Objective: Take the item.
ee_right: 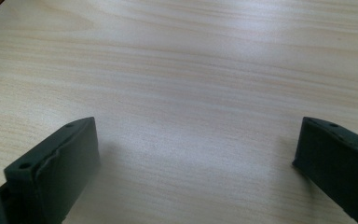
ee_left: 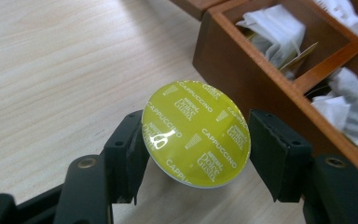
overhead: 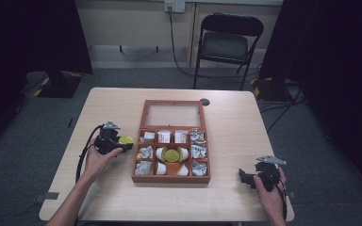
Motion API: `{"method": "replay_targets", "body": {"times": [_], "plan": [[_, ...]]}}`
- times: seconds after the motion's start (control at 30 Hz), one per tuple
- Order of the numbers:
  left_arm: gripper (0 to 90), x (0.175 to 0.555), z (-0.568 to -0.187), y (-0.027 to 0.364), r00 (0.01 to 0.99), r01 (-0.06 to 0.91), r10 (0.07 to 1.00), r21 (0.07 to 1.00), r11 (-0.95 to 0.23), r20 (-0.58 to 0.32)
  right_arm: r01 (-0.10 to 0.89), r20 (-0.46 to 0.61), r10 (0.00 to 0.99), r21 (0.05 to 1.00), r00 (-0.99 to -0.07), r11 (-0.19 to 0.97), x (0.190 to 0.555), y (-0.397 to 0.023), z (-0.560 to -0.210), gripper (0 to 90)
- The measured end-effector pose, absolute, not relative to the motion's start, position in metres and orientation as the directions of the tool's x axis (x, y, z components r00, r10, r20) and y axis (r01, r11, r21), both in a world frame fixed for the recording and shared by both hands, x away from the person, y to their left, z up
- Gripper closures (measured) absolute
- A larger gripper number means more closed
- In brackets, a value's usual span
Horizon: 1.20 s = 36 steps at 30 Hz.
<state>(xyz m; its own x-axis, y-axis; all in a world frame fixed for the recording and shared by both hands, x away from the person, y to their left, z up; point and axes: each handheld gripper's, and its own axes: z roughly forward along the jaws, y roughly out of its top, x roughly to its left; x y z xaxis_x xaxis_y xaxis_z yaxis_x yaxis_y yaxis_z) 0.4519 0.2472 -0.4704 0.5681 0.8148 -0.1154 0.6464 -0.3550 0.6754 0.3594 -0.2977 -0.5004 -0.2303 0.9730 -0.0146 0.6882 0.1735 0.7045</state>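
Left hand (overhead: 96, 157): mine, entering from the bottom edge with the forearm angled up and inward; it grips the left gripper (overhead: 122, 143) on the table's left half, its nose toward the box.
Left jaws: black, blocky, with flat pads; clamped on the capsule from two opposite sides.
Capsule (ee_left: 196, 133): round, with a glossy yellow-green foil lid printed "CAPPUCCINO" and "Dolce Gusto" in white. The lid faces up and toward the camera; a white rim shows at its lower edge. It sits just beside the box's left wall and appears lifted off the table, though the view is too close to be certain.
Table (overhead: 118, 101): pale wood grain, matte, rectangular with rounded corners.
Box (overhead: 169, 179): reddish-brown wood, hinged lid open and lying flat behind it, interior split into small compartments. Side cells hold crumpled white sachets; the centre holds white capsules and one yellow-lidded capsule.
Right hand (overhead: 271, 195): mine, low at the table's right front corner, holding the right gripper (overhead: 246, 179) pointed left.
Right jaws: spread wide, gripping nothing, bare tabletop between them.
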Motion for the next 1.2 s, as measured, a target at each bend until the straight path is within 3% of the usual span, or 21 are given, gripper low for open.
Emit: {"method": "replay_targets", "body": {"times": [0.23,0.43,0.77,1.2], "plan": [[39.6,0.452,-0.473,0.242,0.575,0.648,0.812,0.660,-0.379,-0.099,0.688,-0.016,0.973,0.705,-0.231,0.175,0.359,-0.298,-0.500,0.0],[26.4,0.452,-0.471,0.244,0.569,0.639,0.816,0.680,-0.361,-0.101,0.688,-0.015,0.973,0.704,-0.230,0.174,0.359,-0.298,-0.500,0.0],[16.5,0.448,-0.464,0.253,0.566,0.623,0.815,0.713,-0.322,-0.127,0.688,-0.016,0.973,0.705,-0.231,0.175,0.359,-0.298,-0.500,0.0],[16.4,0.433,-0.446,0.267,0.596,0.579,0.791,0.756,-0.306,-0.137,0.688,-0.016,0.973,0.705,-0.232,0.175,0.360,-0.298,-0.500,0.0]]}}
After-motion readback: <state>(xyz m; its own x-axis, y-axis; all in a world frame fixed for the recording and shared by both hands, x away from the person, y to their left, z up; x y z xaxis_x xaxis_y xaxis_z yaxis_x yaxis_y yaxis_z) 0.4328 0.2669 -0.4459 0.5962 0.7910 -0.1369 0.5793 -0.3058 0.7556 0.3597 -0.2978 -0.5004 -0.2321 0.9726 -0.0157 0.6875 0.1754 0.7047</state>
